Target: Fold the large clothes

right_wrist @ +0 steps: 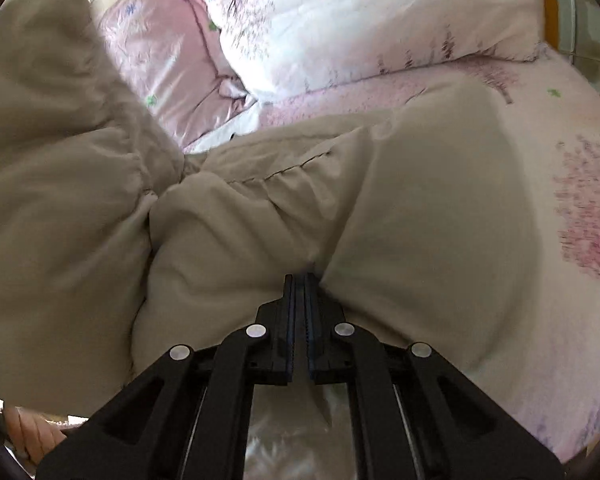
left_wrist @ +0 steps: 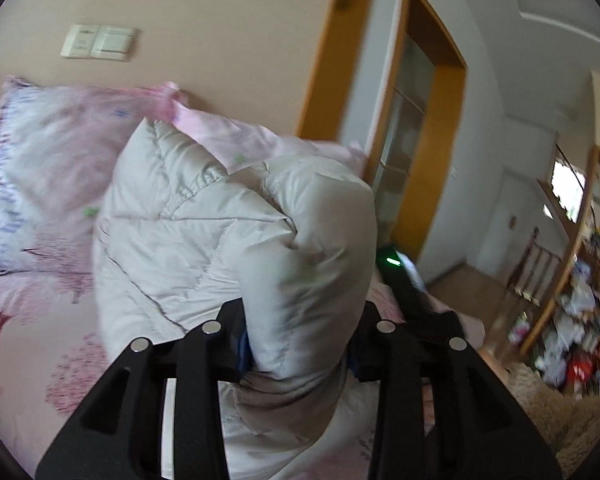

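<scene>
puffy jacket (left_wrist: pixel 236 240) clamped in left tool (left_wrist: pixel 300 344) and right tool (right_wrist: pixel 299 280).

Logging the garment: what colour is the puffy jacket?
Pale beige-grey, plain quilted jacket; clearest in the left wrist view.

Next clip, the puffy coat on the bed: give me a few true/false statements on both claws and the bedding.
1. The left claw grips a thick roll of the coat. True.
2. The right claw is wide open. False: it is pinched shut on coat fabric.
3. The coat lies on bare floor. False: it lies on a pink bedsheet.
4. A pillow leans against the wall. True.
</scene>
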A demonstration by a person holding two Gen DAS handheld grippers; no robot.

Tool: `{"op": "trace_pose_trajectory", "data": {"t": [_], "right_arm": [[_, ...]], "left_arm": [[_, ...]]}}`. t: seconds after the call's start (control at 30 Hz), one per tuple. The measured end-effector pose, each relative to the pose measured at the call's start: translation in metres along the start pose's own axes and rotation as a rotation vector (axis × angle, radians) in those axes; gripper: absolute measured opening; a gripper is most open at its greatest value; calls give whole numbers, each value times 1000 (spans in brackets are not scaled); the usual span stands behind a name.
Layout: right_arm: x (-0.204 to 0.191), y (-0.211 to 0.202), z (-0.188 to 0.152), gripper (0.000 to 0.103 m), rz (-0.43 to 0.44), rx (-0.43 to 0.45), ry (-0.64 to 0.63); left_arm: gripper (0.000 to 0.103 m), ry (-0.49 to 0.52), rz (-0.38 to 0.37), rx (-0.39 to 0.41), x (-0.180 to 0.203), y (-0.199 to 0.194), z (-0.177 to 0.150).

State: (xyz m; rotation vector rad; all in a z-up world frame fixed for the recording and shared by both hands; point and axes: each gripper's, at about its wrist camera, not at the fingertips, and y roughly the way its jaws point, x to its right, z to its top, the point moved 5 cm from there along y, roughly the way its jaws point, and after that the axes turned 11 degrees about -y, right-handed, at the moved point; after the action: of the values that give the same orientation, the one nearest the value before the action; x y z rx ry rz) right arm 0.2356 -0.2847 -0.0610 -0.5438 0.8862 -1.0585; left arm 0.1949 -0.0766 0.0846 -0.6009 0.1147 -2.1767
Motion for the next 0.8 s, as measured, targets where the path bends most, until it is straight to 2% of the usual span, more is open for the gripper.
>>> {"op": "trace_pose_trajectory", "data": {"t": [0.07,0.17,0.2,0.23,0.27,0.3,0.33,0.47,0.57,0.7,0.8], "right_arm": [[6,-8,0,4,25,4,25],[36,-53,-1,5,-9,111,84],[48,-68,-3,10,-22,151,115],[58,-79,-4,25,-23,177,145],[70,-91,-6,34,-16,204,183],[83,-104,-10,50,-7,235,228],[89,-110,-11,55,-1,250,247],[102,-134,-10,55,37,317,277],[90,-145,-1,55,65,333,213],[62,-149,15,55,108,300,89],[41,-140,31,56,140,225,5]], "left_arm": [[37,24,-8,-43,12,18,-9],[37,60,-18,-86,25,39,-22],[38,66,-24,-99,29,45,-25],[37,74,-31,-113,34,52,-28],[37,80,-37,-121,37,57,-30],[38,89,-41,-131,42,63,-32],[39,95,-46,-143,45,70,-35],[40,158,-41,-197,62,98,-54],[41,220,-15,-213,74,114,-68],[42,239,-10,-237,79,128,-76],[43,233,-15,-260,79,137,-82]]}}
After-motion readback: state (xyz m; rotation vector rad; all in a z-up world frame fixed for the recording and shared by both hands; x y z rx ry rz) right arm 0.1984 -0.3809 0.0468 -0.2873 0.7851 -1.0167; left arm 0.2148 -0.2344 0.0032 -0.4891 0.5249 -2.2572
